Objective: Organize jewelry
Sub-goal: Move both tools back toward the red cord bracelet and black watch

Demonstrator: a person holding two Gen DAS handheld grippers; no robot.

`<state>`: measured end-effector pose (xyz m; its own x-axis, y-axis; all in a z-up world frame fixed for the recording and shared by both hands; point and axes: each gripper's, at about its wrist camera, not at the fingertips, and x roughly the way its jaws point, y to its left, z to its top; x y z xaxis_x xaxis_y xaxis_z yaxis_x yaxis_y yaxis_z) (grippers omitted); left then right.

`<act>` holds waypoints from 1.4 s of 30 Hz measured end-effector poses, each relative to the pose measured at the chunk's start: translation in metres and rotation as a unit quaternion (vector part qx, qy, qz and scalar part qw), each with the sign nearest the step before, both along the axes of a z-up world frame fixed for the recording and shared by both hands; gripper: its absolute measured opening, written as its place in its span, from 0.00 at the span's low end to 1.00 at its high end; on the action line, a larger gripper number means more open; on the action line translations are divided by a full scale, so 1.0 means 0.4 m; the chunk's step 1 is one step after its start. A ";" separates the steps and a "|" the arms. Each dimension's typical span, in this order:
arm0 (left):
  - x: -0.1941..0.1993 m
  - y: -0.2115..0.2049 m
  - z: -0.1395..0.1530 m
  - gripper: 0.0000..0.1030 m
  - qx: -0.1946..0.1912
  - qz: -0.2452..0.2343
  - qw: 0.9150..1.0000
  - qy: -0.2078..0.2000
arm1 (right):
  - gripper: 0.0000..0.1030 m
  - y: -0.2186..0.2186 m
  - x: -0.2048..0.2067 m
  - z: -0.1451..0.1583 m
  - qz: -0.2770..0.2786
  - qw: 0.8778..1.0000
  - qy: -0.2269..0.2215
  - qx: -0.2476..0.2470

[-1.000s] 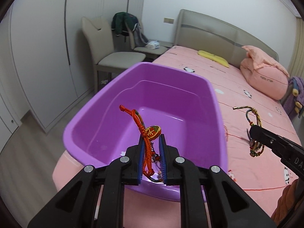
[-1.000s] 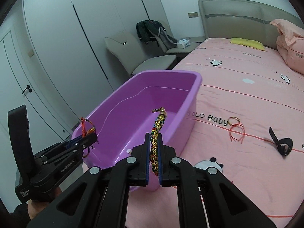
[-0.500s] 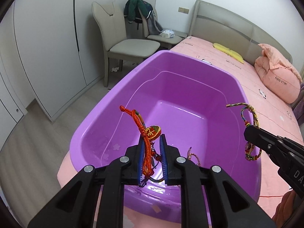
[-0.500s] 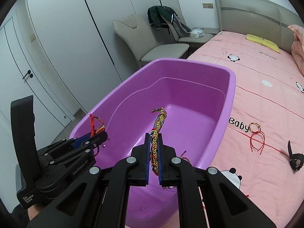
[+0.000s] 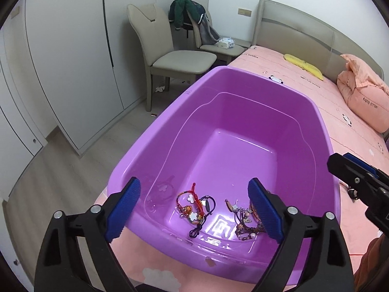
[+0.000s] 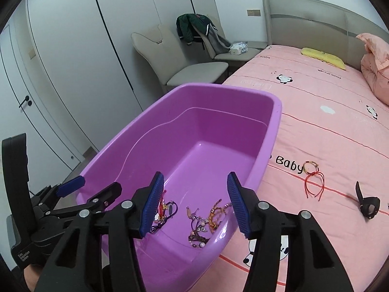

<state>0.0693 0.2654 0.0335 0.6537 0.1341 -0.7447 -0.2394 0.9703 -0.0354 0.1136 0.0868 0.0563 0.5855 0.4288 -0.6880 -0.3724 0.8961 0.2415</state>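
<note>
A purple plastic tub [image 5: 243, 85] stands on the pink bed; it also shows in the right wrist view [image 6: 218, 92]. Several bracelets lie at its near end: a red and multicoloured bunch [image 5: 193, 205] and a beaded brown bunch [image 5: 245, 221], also seen in the right wrist view [image 6: 204, 221]. My left gripper [image 5: 193, 210] is open and empty above the tub's near end. My right gripper [image 6: 195, 204] is open and empty over the same end. A gold and red string bracelet [image 6: 312, 175] and a black band [image 6: 367, 203] lie on the bedsheet right of the tub.
Two beige chairs [image 5: 175, 56] stand beyond the tub, one draped with a dark jacket [image 5: 187, 12]. White wardrobe doors [image 5: 68, 60] line the left. A pink pillow [image 5: 362, 99] and a yellow cushion [image 5: 304, 65] lie near the headboard.
Both grippers have opened and let go of their bracelets, which now lie in the tub. Both grippers have moved nearer over the tub's near end.
</note>
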 end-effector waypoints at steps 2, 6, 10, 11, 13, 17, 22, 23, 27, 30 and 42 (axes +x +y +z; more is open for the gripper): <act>-0.004 0.000 0.005 0.90 -0.002 0.003 1.000 -0.001 | 0.55 -0.014 -0.002 0.004 -0.004 1.000 0.004 0.012; -0.019 -0.012 0.014 0.92 0.004 0.003 1.000 -0.004 | 0.59 -0.035 -0.017 0.011 -0.007 1.000 0.005 0.021; -0.046 -0.037 0.028 0.94 0.018 0.006 1.000 -0.016 | 0.66 -0.074 -0.052 0.015 -0.006 0.999 -0.005 0.048; -0.055 -0.043 0.031 0.94 0.020 0.006 1.000 -0.020 | 0.69 -0.089 -0.064 0.014 -0.003 0.998 -0.006 0.055; -0.069 -0.057 0.036 0.94 0.022 0.006 0.999 -0.026 | 0.70 -0.115 -0.083 0.011 -0.005 0.998 -0.006 0.066; -0.100 -0.084 0.042 0.94 0.015 -0.003 0.999 -0.038 | 0.73 -0.189 -0.124 -0.001 -0.027 0.996 -0.003 0.086; -0.129 -0.153 0.049 0.94 0.014 -0.028 0.998 -0.046 | 0.74 -0.276 -0.162 -0.027 -0.048 0.994 0.019 0.098; -0.133 -0.169 0.050 0.94 0.015 -0.035 0.998 -0.045 | 0.74 -0.299 -0.176 -0.031 -0.058 0.993 0.018 0.103; -0.155 -0.244 0.057 0.94 0.015 -0.065 0.996 -0.052 | 0.74 -0.383 -0.237 -0.050 -0.090 0.990 0.007 0.109; -0.168 -0.299 0.053 0.94 0.004 -0.091 0.995 -0.049 | 0.74 -0.443 -0.275 -0.065 -0.104 0.989 0.011 0.106; -0.185 -0.558 -0.014 0.94 -0.011 -0.193 0.981 -0.022 | 0.74 -0.678 -0.396 -0.135 -0.197 0.977 0.011 0.079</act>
<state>-0.0046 0.0423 0.0278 0.6849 -0.1454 -0.7140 0.1469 0.9873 -0.0602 -0.0446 -0.1843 0.0023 0.7130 0.2750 -0.6450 0.0010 0.9195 0.3932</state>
